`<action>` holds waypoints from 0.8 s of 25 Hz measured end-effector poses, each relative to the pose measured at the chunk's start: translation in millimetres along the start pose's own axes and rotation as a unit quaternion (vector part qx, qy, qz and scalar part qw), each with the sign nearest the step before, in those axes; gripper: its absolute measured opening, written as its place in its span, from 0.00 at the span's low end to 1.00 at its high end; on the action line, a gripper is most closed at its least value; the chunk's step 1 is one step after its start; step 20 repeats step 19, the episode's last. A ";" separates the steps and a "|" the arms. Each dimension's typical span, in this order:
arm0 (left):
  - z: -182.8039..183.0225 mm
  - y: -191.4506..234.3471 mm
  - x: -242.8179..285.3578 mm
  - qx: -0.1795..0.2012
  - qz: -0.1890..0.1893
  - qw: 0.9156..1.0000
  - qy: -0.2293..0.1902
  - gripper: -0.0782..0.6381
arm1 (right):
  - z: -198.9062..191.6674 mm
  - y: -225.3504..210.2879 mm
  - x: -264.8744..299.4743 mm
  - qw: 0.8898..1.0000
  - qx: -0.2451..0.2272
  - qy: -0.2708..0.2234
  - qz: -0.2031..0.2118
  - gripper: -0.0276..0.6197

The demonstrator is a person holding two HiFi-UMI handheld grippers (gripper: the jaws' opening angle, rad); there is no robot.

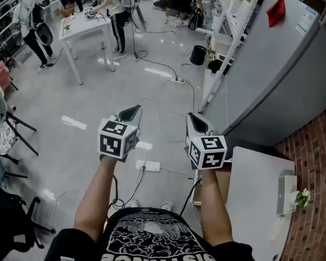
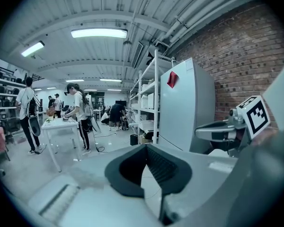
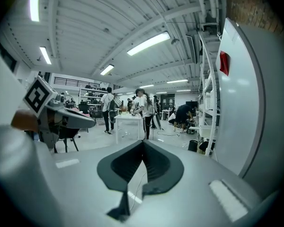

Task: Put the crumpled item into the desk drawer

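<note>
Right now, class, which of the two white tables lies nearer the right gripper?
The white desk at lower right by the brick wall, beside the right gripper; the other table stands far off among people.

Glossy grey floor [image 1: 87,107], strewn with loose cables [image 1: 154,63]; white power strip [image 1: 148,166] at centre. At 4 o'clock, white table [image 1: 255,211] bearing a small white box [image 1: 287,193] and flower sprig [image 1: 302,198].

Bright ceiling strips [image 2: 99,32], fisheye-warped edges
</note>
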State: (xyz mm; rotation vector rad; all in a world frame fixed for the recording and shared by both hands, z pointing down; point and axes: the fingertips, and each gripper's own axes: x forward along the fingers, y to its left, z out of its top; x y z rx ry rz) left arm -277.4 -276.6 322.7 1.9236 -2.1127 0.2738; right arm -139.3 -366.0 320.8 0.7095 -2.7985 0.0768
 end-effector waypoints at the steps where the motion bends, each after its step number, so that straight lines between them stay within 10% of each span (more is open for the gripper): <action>1: -0.2 -0.2 -0.6 0.000 -0.001 1.000 0.000 0.11 | -0.2 0.4 -1.1 1.000 0.001 0.000 -0.001 0.04; 20: -0.6 -12.7 -4.0 0.005 -0.021 1.000 0.000 0.11 | -0.1 -0.6 -20.1 1.000 0.009 -0.003 -0.020 0.04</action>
